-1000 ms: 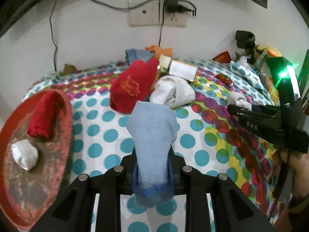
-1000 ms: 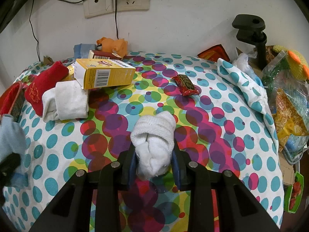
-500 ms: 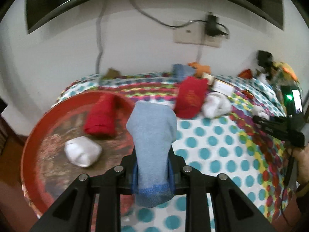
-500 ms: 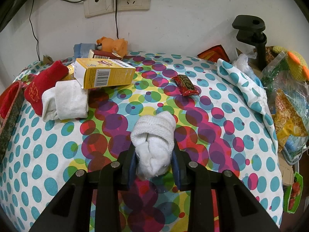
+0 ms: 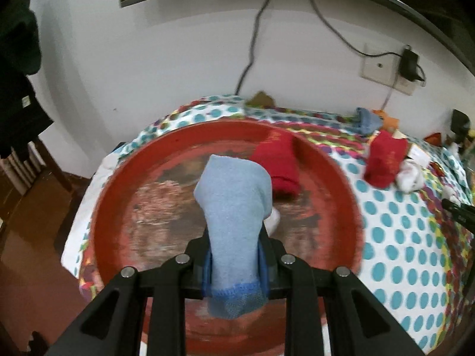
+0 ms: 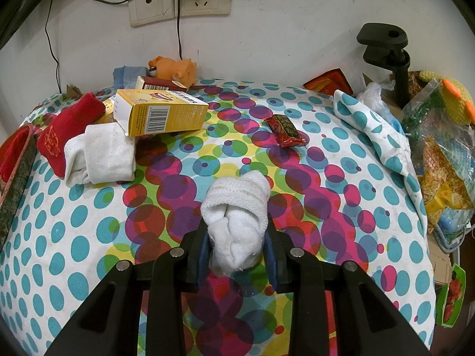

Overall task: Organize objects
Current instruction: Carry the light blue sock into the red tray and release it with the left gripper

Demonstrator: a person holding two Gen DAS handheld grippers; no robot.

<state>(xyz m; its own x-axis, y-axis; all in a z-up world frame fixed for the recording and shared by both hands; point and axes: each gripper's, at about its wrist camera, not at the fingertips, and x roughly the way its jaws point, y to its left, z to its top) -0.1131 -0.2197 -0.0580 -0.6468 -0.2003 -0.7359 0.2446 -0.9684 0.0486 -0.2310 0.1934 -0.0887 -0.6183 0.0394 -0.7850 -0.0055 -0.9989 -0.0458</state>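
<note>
Blue sock (image 5: 234, 222) clenched in the left gripper (image 5: 235, 262), frame centre, over the red tray (image 5: 341, 178).
Right gripper (image 6: 237, 247) grasps a white sock roll (image 6: 236, 216) (lower centre).

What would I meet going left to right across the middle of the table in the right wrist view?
Red sock → folded white socks → yellow box → red snack packet → crumpled dotted cloth → plastic bags.

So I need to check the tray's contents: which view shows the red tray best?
The left wrist view: the red tray fills it, rim and worn floor visible. The right wrist view shows only a rim sliver at its left edge.
</note>
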